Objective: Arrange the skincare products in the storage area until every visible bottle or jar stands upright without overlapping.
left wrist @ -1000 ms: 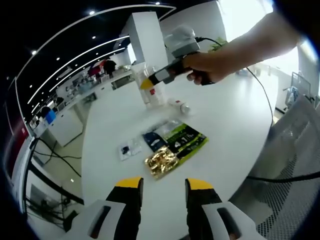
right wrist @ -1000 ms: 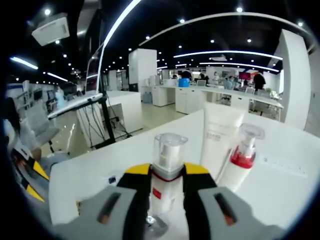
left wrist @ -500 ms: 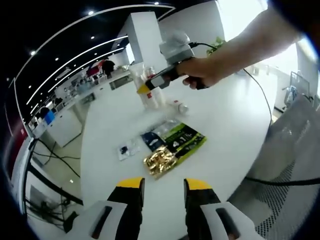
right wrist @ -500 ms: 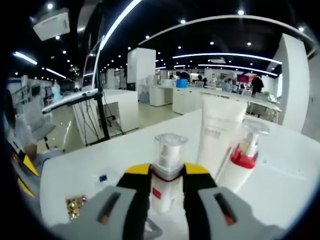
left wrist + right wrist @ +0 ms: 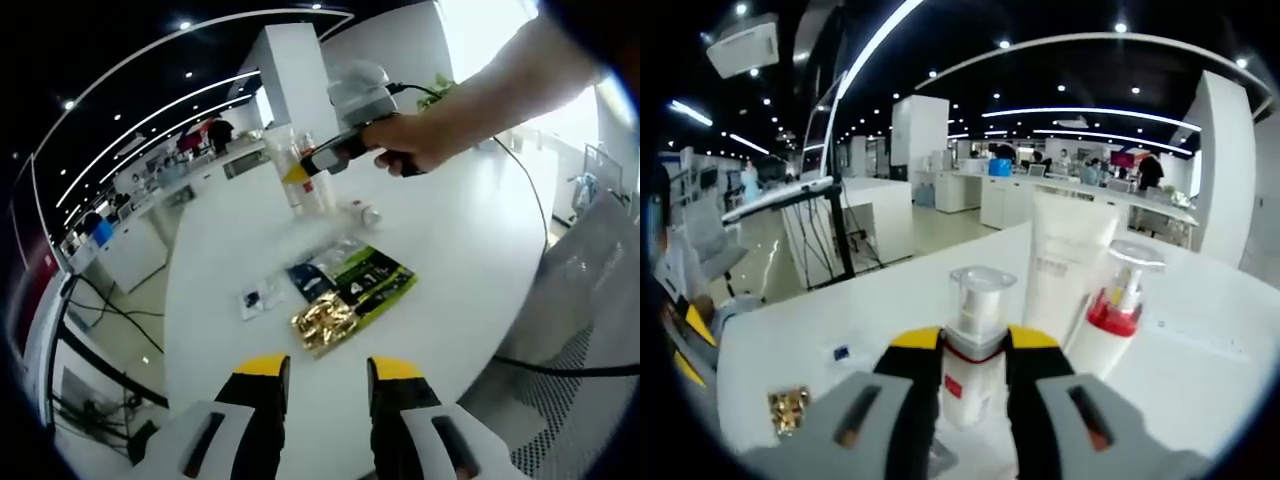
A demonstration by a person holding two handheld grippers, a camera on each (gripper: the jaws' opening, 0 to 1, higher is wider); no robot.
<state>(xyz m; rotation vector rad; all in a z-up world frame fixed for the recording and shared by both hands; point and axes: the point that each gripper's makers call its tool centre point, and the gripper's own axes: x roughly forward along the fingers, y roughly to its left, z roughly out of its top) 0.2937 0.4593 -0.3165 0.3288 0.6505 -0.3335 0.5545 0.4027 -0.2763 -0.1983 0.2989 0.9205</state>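
Observation:
In the right gripper view my right gripper (image 5: 975, 350) is shut on a clear pump bottle (image 5: 978, 300) with a red band, held upright. Just behind it to the right, a white tube (image 5: 1065, 262) and a pump bottle with a red collar (image 5: 1112, 318) stand side by side on the white table (image 5: 1200, 380). The left gripper view shows my left gripper (image 5: 328, 372) open over the table's near edge, holding nothing. At the far side a hand holds the right gripper (image 5: 298, 171) among the standing bottles (image 5: 308, 195). A small clear item (image 5: 362, 212) lies beside them.
Flat sachets lie mid-table: a gold one (image 5: 322, 322), a green-black one (image 5: 372, 285), a blue one (image 5: 308, 280) and a small white card (image 5: 255, 298). A cable (image 5: 520, 180) trails over the table's right side, and a mesh chair (image 5: 590, 300) stands beside it.
The hand with the right gripper and its bottle lifted slightly, then settled back near the standing bottles. The tube and red-collared bottle sit further left in the right gripper view. My left gripper stays put.

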